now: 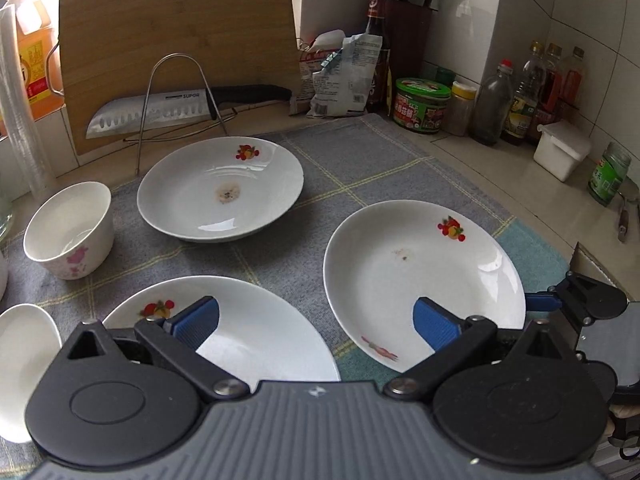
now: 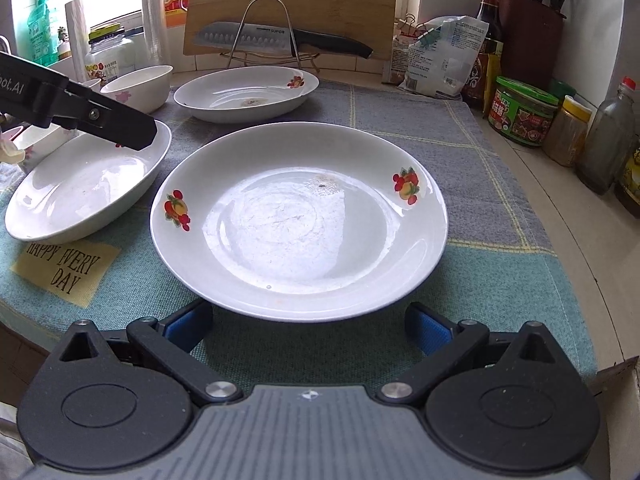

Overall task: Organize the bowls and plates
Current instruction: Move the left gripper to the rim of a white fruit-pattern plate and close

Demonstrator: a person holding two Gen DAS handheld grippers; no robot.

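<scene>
Where cloth [image 2: 500, 280] reads "HAPPY EVERY DAY", SUPOR knife [image 2: 256, 38].

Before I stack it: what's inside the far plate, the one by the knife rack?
The far plate holds only a brownish dried stain at its centre and a fruit decal on the rim; no food or utensil. What lies under it on the cloth is hidden.

White plates [image 2: 298, 220] with red-and-yellow fruit motifs; white bowl [image 1: 68, 232] with pink flowers; grey-and-teal checked cloth [image 2: 500, 272] with yellow lines; blue gripper pads [image 1: 434, 326].
</scene>
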